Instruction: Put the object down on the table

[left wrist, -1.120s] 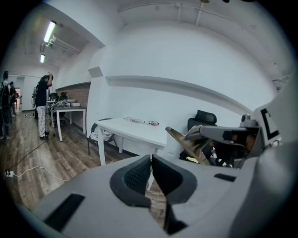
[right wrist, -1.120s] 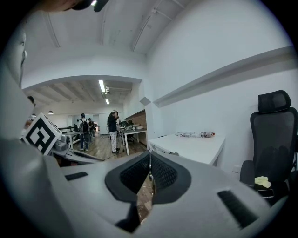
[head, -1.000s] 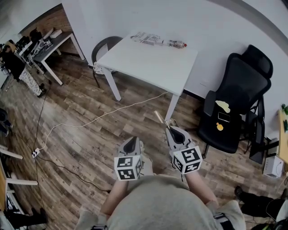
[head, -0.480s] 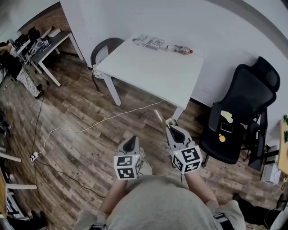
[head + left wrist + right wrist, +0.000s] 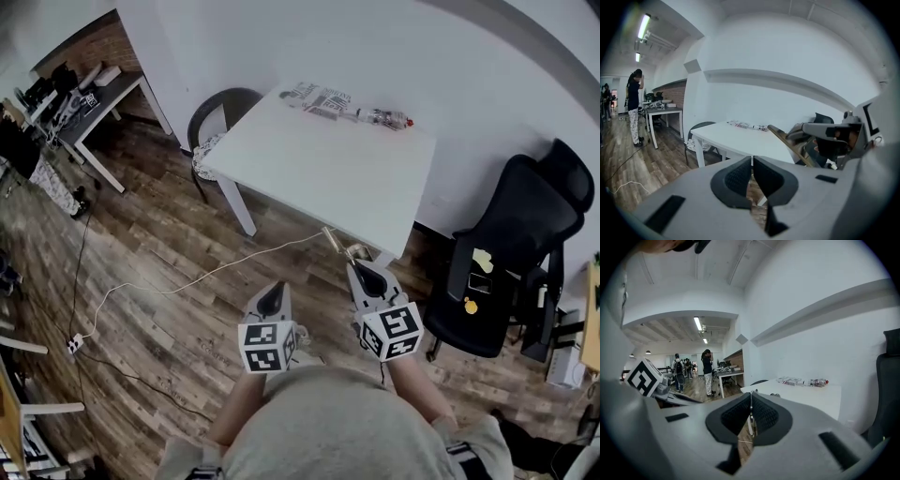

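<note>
My right gripper is shut on a thin tan stick-like object that juts forward and left past its tip, over the wooden floor just short of the white table. In the right gripper view only a thin edge of it shows, pinched between the pads. The left gripper view shows the stick slanting up from the right gripper. My left gripper is held beside it, shut with nothing between its jaws. Both are held in front of the person's body.
On the table's far edge lie a clear bottle and printed packets. A dark chair stands at its left end, a black office chair to its right. A white cable crosses the floor. People stand by desks farther off.
The table has drawn nearer in the head view and the office chair has slid toward the right. Both grippers keep the same pose, the right one still holding the stick.
</note>
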Available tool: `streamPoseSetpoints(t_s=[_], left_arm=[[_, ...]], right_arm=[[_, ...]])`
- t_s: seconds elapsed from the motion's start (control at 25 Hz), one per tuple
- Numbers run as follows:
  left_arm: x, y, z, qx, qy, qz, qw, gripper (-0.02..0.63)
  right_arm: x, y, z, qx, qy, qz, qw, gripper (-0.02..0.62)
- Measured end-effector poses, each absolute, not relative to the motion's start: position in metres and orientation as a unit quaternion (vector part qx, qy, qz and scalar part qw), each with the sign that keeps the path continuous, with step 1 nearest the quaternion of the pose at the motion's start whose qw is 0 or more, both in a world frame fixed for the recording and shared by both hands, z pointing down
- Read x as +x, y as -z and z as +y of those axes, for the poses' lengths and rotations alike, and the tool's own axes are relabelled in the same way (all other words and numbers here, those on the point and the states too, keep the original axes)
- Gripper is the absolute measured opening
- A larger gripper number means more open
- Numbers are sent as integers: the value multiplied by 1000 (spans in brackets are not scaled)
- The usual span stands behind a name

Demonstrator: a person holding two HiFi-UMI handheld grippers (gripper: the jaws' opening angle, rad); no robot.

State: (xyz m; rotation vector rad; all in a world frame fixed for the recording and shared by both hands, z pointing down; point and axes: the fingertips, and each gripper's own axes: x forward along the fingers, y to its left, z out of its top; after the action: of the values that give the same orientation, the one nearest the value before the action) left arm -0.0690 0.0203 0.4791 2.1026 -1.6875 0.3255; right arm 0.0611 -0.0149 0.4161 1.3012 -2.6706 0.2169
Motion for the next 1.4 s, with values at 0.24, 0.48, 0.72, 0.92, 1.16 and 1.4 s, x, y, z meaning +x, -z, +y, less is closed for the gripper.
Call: streamPoseSetpoints(t_s=[0.24,0.48,0.72,0.92,1.16,1.4], left_arm=[[-94,-478,-25,759,-111,-606,211,15],[-111,-479,-64,762,-112,-600,214,15],[-128,-484,-97,765,-115,-596,215,15],[-139,-490,-123,768,-117,-592,215,15],[-147,-495,-145,770,-122,-588,218,15],[-153,-501,-156,768,-125,-586,226,15]], right_arm=[[39,-411,-58,444,-66,-890,79,11],[22,-411,-96,450,-67,-887,81,10],[7,-418,-131,457,-69,-883,82,11],[-2,-423,-157,464,-70,-879,83,10],[-9,-430,-185,471,-72,-875,87,11],[-11,-438,-202,480,-75,-869,94,10]])
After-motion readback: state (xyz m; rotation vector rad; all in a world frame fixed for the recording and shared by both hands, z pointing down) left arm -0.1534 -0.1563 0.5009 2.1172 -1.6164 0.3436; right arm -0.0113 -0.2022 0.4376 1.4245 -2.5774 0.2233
